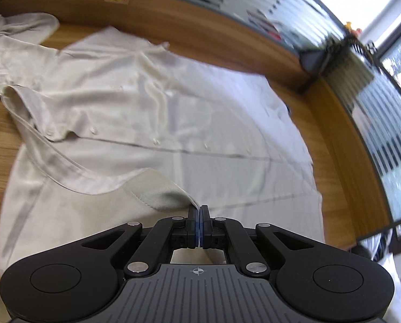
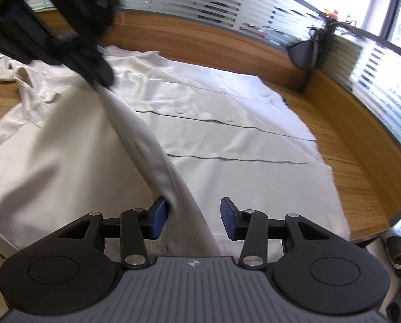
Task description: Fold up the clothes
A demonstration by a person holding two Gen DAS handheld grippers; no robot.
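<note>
Wooden desk with a raised back edge carries a white shirt, spread flat across the middle of both views. At lower centre of the left view, the left gripper is clenched on a shirt edge. In the right view, the right gripper stands released around a raised fold. Cloth looks light, soft, slippery; better take hems or seams.

The shirt was thin off-white cloth with a faint sheen and glossy buttons. The counter showed smooth, grained wood. The left tool was matt black plastic with shiny metal rivets; the right tool carried ribbed blue pads.
</note>
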